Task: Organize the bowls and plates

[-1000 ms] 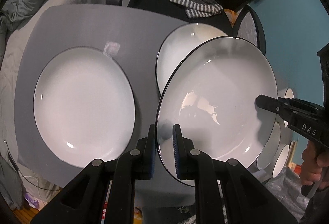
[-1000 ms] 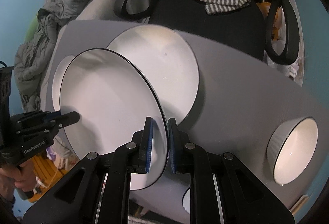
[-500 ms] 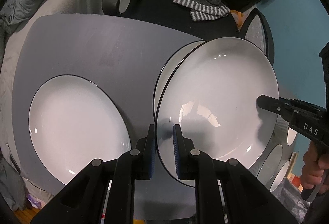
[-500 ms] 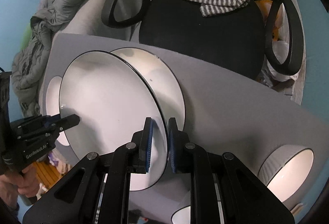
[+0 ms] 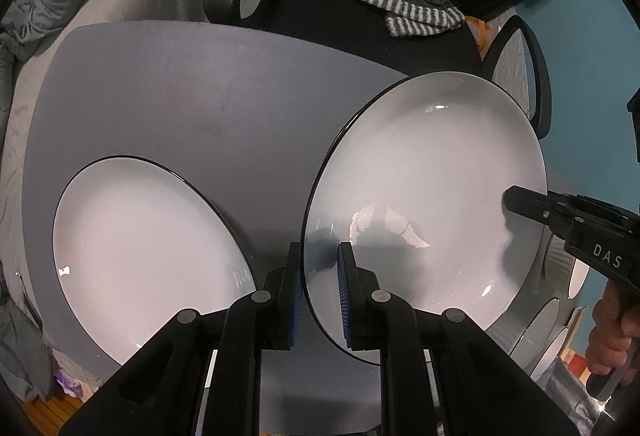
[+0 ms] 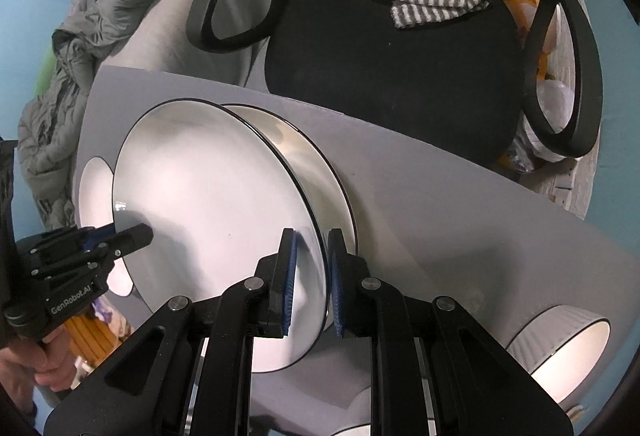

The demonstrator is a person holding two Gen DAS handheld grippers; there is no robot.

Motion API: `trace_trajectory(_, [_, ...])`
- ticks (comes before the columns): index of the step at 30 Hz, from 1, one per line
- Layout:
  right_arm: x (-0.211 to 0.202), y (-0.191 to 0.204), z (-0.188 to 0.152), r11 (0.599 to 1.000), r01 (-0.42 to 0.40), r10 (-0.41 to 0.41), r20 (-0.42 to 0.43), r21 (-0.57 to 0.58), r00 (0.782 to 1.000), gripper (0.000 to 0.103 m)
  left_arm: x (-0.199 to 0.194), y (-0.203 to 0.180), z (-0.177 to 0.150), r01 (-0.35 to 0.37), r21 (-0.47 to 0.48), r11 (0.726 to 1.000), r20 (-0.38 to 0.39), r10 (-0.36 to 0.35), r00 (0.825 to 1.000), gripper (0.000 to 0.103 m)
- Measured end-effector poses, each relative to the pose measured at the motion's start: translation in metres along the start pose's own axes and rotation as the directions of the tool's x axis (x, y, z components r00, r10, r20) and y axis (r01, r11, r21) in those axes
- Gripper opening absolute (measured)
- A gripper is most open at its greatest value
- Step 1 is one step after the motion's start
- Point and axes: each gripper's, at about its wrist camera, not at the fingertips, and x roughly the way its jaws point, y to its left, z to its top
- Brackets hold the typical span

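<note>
A white plate with a black rim (image 5: pixel 424 188) is held between both grippers, just above a second plate (image 6: pixel 320 172) that lies on the grey table (image 5: pixel 200 96). My left gripper (image 5: pixel 318 292) is shut on the held plate's left rim. My right gripper (image 6: pixel 310 284) is shut on its right rim (image 6: pixel 216 204). A third white plate (image 5: pixel 140 244) lies flat at the table's left. In the left wrist view the held plate hides the second plate.
A ribbed white bowl (image 6: pixel 560 352) stands at the table's right, with more bowls (image 5: pixel 560 300) beside it. A black office chair (image 6: pixel 396 68) with a striped cloth (image 6: pixel 432 0) stands behind the table. Grey bedding (image 6: pixel 100 36) lies at the back left.
Both grippers have carried the held plate lower and further over the second plate, which it now nearly covers. The grip has not changed.
</note>
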Motion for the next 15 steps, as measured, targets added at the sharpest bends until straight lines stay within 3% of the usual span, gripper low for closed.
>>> trace_trajectory(15, [0.011,-0.001,0.002,1.0,0.008,-0.008,-0.018,0.005,1.0,0.016,0.009,0.0,0.005,-0.011,0.007,1.0,-0.021,0.011,1.0,0.016])
